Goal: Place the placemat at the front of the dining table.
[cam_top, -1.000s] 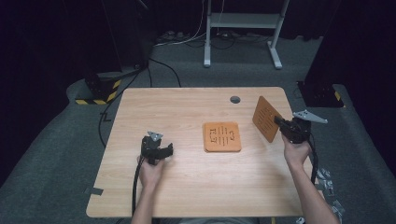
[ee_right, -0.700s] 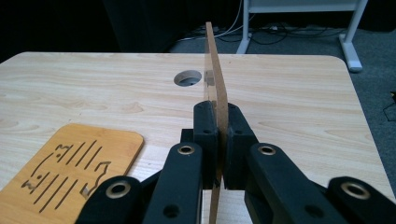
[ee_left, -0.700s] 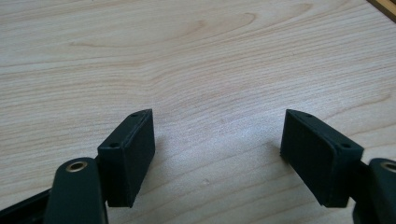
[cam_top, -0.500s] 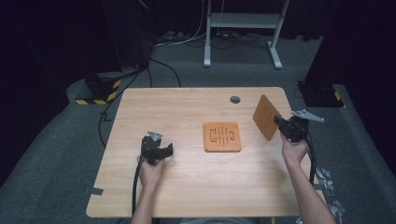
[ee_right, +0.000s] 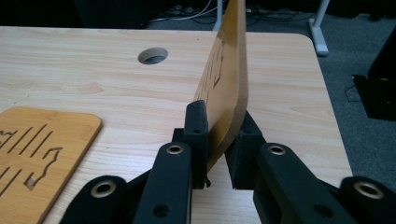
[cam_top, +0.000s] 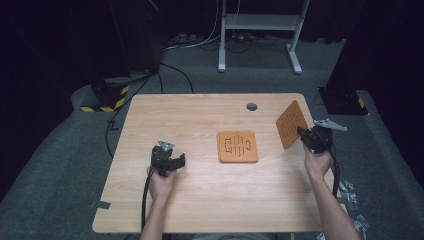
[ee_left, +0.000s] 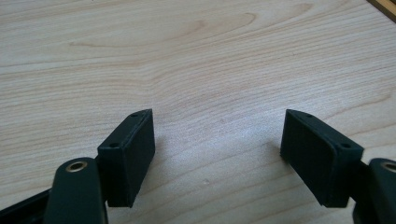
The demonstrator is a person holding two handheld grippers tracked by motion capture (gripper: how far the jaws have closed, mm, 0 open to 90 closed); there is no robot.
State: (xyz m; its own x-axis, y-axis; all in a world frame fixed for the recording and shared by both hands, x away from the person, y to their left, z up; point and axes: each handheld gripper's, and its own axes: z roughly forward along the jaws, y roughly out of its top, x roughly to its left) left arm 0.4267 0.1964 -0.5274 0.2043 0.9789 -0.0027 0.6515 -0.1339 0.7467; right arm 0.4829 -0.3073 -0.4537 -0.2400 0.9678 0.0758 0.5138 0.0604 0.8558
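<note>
Board [ee_right: 229, 70] in the right gripper [ee_right: 217, 140] looks thin, stiff and light, pinched at its bottom edge, while the left gripper [ee_left: 217, 158] rests spread wide over the table [ee_left: 196, 56].

Orange slotted boards [cam_top: 238, 146], black fingers [ee_left: 127, 156], pale woodgrain table [cam_top: 190, 120]

Count: two orange slotted boards, one [cam_top: 291, 124] clamped upright between the right fingers [ee_right: 196, 130], one [cam_top: 238, 146] flat on the bench [cam_top: 200, 120] left of them. Two grippers. One round hole [cam_top: 251, 106] in the bench.
</note>
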